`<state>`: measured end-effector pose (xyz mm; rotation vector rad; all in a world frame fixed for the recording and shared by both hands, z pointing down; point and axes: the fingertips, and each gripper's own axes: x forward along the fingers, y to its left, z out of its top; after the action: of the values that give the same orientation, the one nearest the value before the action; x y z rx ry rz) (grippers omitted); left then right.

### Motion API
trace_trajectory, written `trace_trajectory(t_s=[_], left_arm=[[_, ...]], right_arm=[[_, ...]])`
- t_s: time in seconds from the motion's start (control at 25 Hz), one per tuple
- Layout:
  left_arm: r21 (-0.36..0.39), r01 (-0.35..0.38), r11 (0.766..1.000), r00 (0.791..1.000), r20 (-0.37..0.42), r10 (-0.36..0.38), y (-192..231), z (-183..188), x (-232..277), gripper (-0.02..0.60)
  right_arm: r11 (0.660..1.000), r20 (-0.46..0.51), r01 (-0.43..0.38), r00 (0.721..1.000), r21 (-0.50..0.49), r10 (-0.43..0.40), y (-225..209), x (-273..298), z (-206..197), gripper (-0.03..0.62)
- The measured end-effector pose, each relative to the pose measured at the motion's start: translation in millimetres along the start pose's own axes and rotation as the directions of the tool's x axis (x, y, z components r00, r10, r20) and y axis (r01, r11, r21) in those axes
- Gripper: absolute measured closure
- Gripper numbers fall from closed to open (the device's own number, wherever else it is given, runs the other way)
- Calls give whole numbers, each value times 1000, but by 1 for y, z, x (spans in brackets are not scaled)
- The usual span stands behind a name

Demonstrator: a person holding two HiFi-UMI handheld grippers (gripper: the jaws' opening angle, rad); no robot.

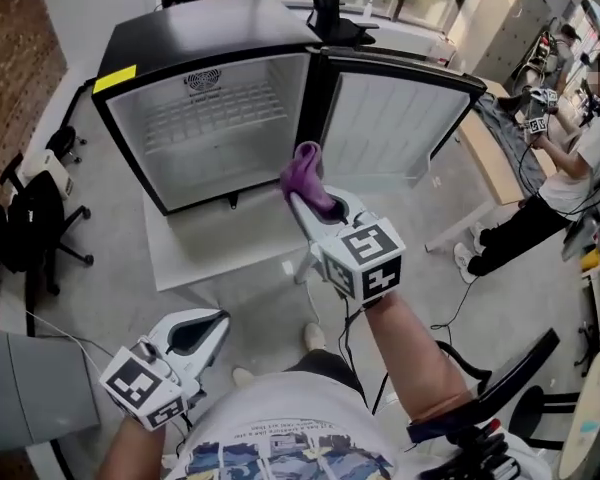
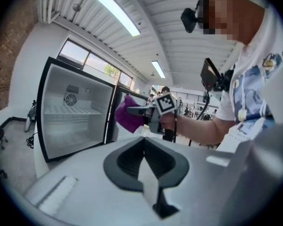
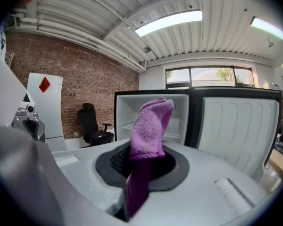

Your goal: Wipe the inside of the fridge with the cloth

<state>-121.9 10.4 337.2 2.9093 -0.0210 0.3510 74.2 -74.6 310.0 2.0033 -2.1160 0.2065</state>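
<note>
Now: approach step, cloth pinched and carried, wiping not started.
Right gripper (image 3: 140, 175) jaws are clamped on the purple fluffy microfibre cloth (image 3: 151, 124); its free end sticks up past the tips and a darker tail hangs down between the pads. In the head view the right gripper (image 1: 302, 193) is raised in front of the small black fridge with white interior (image 1: 270, 143), close to the opening but outside it, and the cloth touches no wall. The white-lined fridge door (image 1: 390, 118) is swung wide open and a wire shelf (image 1: 215, 108) sits high inside. Left gripper (image 2: 144, 157) jaws are pressed together with nothing in them; it is held low by the person's body (image 1: 195, 333), well apart from the fridge. Next move, my read: push the cloth forward through the opening, press it on the floor or a side wall, then sweep; mind the shelf.
</note>
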Motion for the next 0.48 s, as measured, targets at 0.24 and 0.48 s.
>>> trace_trajectory(t_s=[0.24, 0.48], left_arm=[[11, 24, 1000, 1000, 18, -24, -7, 19, 50, 575], [57, 9, 998, 999, 39, -11, -32, 42, 121, 575]], right_arm=[[1000, 111, 11, 994, -6, -11, -51, -36, 48, 540], [997, 168, -30, 985, -70, 41, -120, -43, 84, 540]])
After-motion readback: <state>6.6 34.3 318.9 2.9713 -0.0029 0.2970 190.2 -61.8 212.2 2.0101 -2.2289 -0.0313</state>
